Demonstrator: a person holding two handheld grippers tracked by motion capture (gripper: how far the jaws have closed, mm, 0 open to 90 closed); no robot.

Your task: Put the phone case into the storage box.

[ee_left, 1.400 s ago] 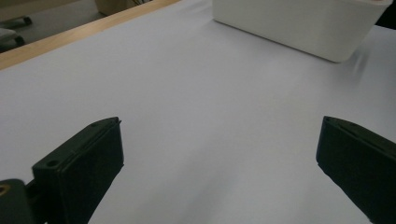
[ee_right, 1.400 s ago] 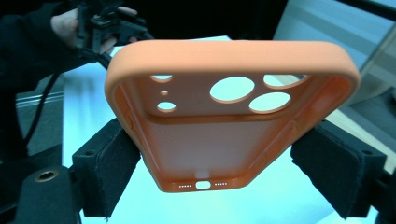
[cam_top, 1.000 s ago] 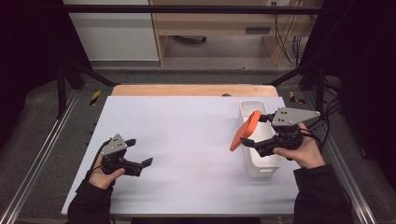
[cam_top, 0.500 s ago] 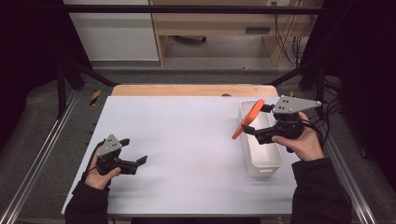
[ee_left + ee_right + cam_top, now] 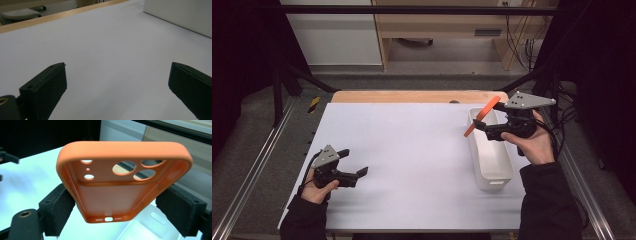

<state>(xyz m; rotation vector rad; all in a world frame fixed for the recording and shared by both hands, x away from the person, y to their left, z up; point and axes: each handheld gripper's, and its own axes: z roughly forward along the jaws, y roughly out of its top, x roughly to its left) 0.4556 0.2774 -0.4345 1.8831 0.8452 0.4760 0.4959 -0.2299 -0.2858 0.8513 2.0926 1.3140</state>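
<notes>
An orange phone case (image 5: pixel 120 187), its camera cut-outs at the far end and its charging-port slot nearest the lens in the right gripper view, is clamped by its long sides between the black pads of the right hand-held gripper (image 5: pixel 482 125); in the high view the case (image 5: pixel 482 116) slants up and away over the far end of a white rectangular bin (image 5: pixel 492 165) that stands along the right edge of the bench (image 5: pixel 412 150); compared with a second ago, the case has lifted and drifted toward the far right corner, and it has turned from broadside to nearly edge-on to the overhead camera; that suggests it is being carried clear of the bin rather than set down inside it, though where it is bound cannot be told; the case touches nothing but the pads, and the bin's floor beneath it looks bare; across the bench, near the front left corner, the left hand-held gripper (image 5: pixel 357 172) rests low over the white surface, its jaws spread wide in the left gripper view (image 5: pixel 117 82) with nothing between them, well apart from the case.
</notes>
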